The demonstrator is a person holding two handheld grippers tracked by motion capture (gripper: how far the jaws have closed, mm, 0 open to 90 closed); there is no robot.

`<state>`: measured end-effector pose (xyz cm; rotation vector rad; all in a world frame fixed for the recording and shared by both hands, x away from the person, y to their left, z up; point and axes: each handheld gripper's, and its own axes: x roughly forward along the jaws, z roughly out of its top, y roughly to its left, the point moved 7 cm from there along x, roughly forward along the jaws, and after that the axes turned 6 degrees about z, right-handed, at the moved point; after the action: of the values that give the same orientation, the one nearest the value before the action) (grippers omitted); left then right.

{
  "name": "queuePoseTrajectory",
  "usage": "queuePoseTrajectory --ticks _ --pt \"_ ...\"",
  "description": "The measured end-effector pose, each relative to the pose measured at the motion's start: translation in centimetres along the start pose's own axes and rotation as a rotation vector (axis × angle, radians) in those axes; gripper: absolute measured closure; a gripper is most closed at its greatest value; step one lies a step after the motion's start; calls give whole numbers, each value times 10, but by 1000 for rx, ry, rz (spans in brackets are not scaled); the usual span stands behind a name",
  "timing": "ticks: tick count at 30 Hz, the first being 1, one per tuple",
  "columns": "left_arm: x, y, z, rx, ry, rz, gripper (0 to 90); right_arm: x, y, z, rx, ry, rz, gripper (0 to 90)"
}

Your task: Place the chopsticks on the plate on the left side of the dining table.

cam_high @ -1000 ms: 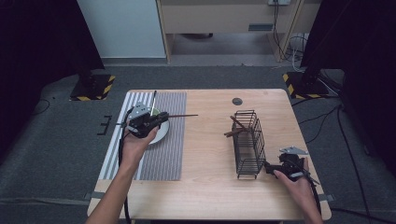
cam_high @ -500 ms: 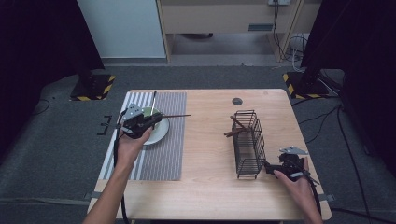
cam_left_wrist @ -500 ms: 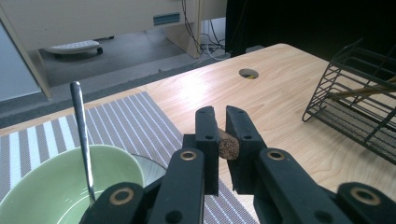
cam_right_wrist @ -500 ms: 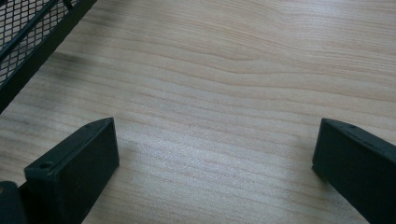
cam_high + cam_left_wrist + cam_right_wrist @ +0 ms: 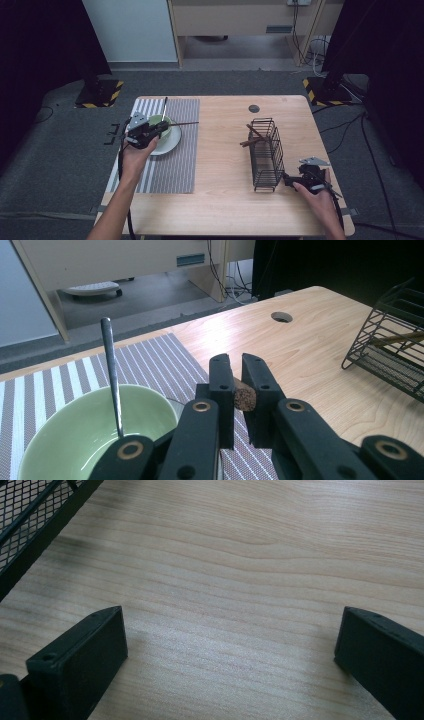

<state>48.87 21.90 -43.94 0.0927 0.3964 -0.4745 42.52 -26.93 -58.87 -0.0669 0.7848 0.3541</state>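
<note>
Left gripper view: tongs [image 5: 238, 382] pinch a speckled brown stick [image 5: 245, 396].

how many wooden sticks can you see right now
3: one stick clamped in the left gripper over the green bowl, two crossed in the wire rack, at and. More may be hidden.

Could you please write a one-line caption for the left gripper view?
Left gripper shut on a brown stick beside a green bowl holding a metal utensil.

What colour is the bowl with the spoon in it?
The bowl is pale green; the left gripper view shows it best.
</note>
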Motion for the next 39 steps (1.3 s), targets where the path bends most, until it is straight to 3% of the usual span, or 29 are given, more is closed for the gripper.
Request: queuePoseTrajectory --ticks 12,24,36,39 --pt "-5 14 -8 -7 5 37 834 0 0 0 0 0 0 5" --pt "-4 18 -16 -5 20 52 834 0 0 0 0 0 0 5" --pt "-12 22 -36 -28 49 70 832 0 0 0 0 0 0 5" --pt "-14 21 -43 -17 62 70 832 0 0 0 0 0 0 5"
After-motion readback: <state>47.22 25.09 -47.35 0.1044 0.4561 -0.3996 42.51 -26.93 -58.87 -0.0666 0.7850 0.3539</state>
